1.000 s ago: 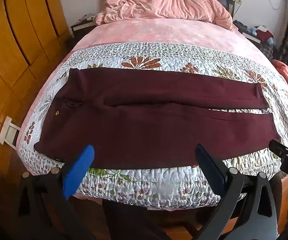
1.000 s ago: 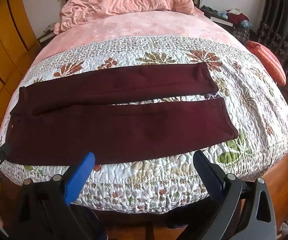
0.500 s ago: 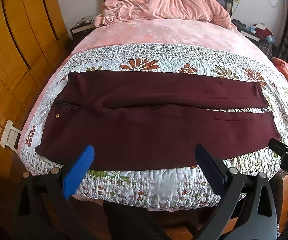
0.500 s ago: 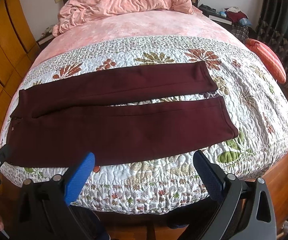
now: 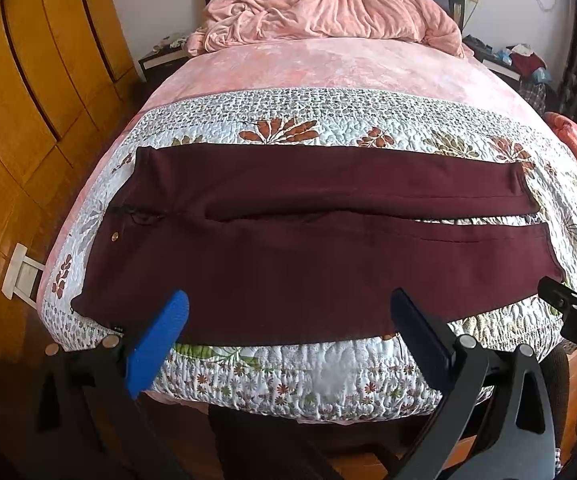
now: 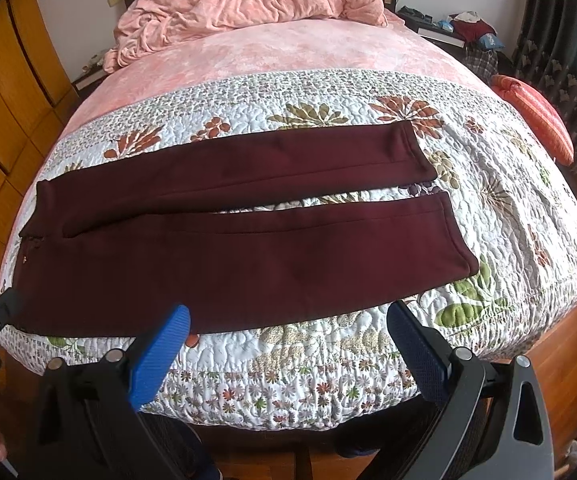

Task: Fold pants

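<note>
The dark red pants (image 5: 308, 248) lie flat and spread out across the flowery quilt (image 5: 328, 376) near the foot of the bed. The waist is on the left side and the 2 legs reach out to the right. The far leg (image 6: 248, 168) and the near leg (image 6: 288, 256) lie side by side, with a thin strip of quilt showing between them toward the cuffs. A small shiny button (image 5: 115, 235) sits near the waist. The left gripper (image 5: 288, 320) hangs in front of the near edge of the bed, by the waist half of the pants. Its 2 fingers are spread wide apart, and they hold nothing. One blue fingertip (image 5: 164, 332) sits low over the near edge of the pants, but I cannot tell if it touches the cloth. The right gripper (image 6: 288, 328) hangs in front of the bed too, more toward the cuff end. Its fingers are also spread wide, with nothing between them. Its blue pads (image 6: 160, 356) are over the quilt just below the near leg. Each gripper peeks into the side of the other one's view. Behind the quilt is a pink sheet (image 5: 328, 64), and a crumpled pink blanket (image 5: 328, 8) is piled up at the head of the bed. Yellow wooden cupboards (image 5: 28, 92) stand on the left side. An orange pillow (image 6: 536, 112) lies at the right edge of the bed.
</note>
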`<state>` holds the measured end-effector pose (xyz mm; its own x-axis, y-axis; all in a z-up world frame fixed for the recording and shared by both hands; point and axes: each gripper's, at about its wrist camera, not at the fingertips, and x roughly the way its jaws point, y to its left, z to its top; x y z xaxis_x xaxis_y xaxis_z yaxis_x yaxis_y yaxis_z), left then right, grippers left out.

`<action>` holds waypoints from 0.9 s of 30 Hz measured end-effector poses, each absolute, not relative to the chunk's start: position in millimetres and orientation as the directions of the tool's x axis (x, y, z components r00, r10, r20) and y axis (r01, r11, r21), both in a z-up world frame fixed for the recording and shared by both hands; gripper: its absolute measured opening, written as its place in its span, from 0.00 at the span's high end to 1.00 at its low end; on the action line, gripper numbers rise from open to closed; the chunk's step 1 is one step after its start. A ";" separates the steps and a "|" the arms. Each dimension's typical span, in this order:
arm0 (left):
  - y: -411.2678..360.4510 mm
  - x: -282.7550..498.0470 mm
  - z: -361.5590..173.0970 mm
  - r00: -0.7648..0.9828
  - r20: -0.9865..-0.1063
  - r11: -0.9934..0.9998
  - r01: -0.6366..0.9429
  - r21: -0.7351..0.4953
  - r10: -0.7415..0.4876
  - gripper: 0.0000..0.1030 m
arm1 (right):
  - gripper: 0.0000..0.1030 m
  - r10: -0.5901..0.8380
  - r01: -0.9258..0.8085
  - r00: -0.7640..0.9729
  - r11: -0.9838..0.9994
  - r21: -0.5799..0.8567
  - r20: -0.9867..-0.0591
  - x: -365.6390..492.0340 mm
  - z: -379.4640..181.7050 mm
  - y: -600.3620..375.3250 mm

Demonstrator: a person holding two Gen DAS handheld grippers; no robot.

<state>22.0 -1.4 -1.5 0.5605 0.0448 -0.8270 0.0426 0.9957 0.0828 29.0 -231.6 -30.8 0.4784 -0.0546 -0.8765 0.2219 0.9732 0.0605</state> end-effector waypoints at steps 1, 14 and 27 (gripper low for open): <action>-1.4 22.0 -1.5 0.561 -0.827 0.996 0.041 0.083 0.046 0.03 | 0.04 -0.055 0.221 0.477 0.973 0.060 -0.877 29.2 -31.2 -231.5; -1.2 27.3 -3.1 0.556 -0.830 0.995 0.042 0.085 0.048 0.03 | 0.04 -0.061 0.223 0.480 0.973 0.054 -0.875 30.5 -32.0 -231.6; 1.0 29.7 -6.2 0.552 -0.832 0.995 0.043 0.088 0.050 0.03 | 0.04 -0.059 0.229 0.472 0.972 0.058 -0.879 32.6 -34.6 -232.0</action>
